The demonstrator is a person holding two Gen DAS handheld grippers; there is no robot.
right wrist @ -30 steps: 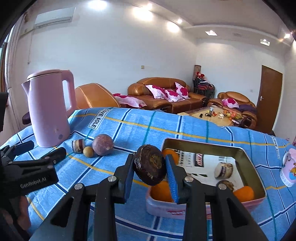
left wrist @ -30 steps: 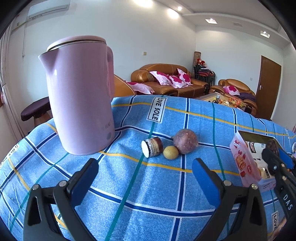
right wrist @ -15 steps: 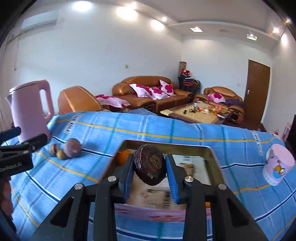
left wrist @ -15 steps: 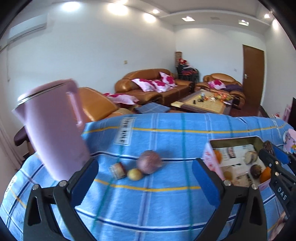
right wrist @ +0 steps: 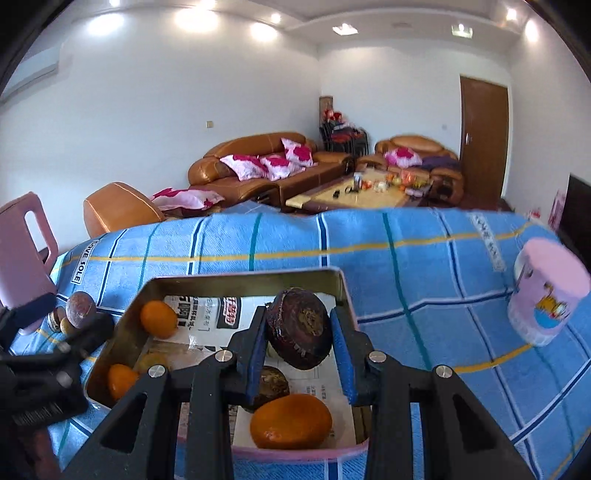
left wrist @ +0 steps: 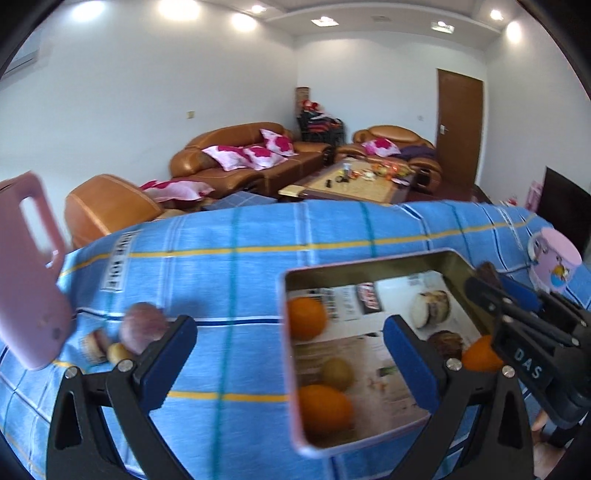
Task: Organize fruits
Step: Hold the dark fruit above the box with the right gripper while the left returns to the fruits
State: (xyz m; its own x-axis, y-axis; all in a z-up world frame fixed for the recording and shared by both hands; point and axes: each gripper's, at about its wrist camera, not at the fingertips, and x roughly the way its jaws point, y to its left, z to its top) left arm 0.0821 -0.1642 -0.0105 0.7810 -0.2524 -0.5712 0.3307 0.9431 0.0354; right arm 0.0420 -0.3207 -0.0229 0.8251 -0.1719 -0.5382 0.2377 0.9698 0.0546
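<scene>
Right claw: right claw [right wrist: 299,343] clenched on the dark fruit [right wrist: 299,328], carried in a second from beside the tin tray [right wrist: 243,278] to above its middle.
Left claw: left claw [left wrist: 290,350] released, empty.
Meaning: release looks next; three fruits [left wrist: 142,326] wait near the table's left edge.

White walls, ceiling spotlights [right wrist: 194,16]; brown leather sofas [right wrist: 266,162] round a coffee table [right wrist: 354,197]; brown door [right wrist: 482,136].

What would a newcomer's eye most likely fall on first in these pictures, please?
Probably the dark purple fruit clamped in the right gripper, poised above the pink tin tray that holds oranges on printed paper. Next, the left gripper, jaws wide and holding nothing, with the pink kettle at the far left of the blue checked tablecloth.
</scene>
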